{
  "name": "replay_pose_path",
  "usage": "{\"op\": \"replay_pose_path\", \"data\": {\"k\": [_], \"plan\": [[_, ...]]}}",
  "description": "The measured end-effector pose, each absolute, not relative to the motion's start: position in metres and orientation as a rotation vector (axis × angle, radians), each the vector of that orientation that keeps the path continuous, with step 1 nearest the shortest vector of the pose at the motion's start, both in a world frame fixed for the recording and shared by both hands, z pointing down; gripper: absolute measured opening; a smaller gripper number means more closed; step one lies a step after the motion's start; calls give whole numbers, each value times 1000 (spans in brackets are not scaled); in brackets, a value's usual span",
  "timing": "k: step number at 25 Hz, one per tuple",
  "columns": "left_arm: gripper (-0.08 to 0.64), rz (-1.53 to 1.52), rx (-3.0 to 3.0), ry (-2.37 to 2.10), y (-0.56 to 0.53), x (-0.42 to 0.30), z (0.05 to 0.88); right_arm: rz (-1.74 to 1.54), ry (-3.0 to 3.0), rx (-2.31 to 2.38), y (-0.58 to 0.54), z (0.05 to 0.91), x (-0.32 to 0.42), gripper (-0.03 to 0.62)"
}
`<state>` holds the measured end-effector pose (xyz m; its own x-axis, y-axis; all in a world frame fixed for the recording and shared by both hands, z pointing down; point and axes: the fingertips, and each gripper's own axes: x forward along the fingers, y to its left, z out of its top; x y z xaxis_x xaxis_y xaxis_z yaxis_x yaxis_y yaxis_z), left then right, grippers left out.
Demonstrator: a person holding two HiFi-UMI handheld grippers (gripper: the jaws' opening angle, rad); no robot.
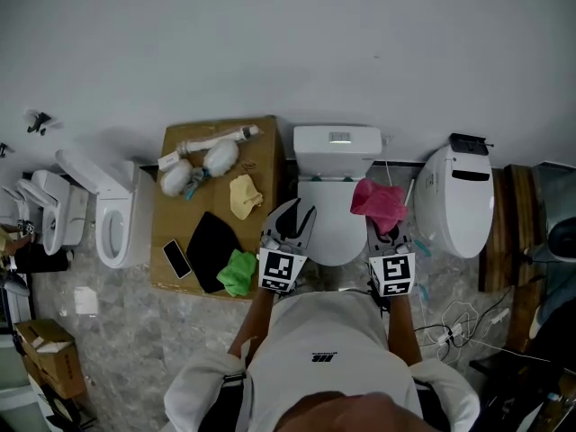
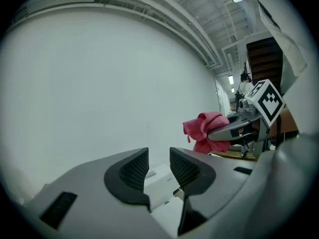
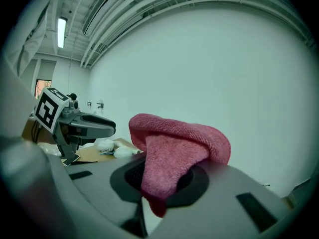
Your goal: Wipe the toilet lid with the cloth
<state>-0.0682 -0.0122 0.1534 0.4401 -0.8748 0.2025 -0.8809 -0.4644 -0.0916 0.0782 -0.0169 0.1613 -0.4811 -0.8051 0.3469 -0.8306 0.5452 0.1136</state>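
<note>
A white toilet stands against the wall with its lid (image 1: 331, 228) down and its tank (image 1: 337, 147) behind. My right gripper (image 1: 385, 232) is shut on a pink cloth (image 1: 379, 202), held bunched above the lid's right side. In the right gripper view the pink cloth (image 3: 174, 148) drapes over and between the jaws. My left gripper (image 1: 290, 223) hovers over the lid's left edge. It is open, with nothing between its pads (image 2: 134, 171). The left gripper view also shows the pink cloth (image 2: 203, 128) off to the right.
A cardboard box (image 1: 261, 156) left of the toilet carries a yellow cloth (image 1: 243, 196), a black cloth (image 1: 211, 250), a green cloth (image 1: 237, 273), a phone (image 1: 176, 259) and white brushes (image 1: 202, 160). Other toilets stand at left (image 1: 112, 214) and right (image 1: 459, 201). Cables (image 1: 459, 318) lie on the floor.
</note>
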Motion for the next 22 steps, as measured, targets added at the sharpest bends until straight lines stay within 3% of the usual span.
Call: {"op": "replay_pose_path", "data": {"k": [22], "plan": [[140, 435, 2504, -1657, -123, -43, 231, 216, -2461, 1035, -119, 241, 69, 64]]}}
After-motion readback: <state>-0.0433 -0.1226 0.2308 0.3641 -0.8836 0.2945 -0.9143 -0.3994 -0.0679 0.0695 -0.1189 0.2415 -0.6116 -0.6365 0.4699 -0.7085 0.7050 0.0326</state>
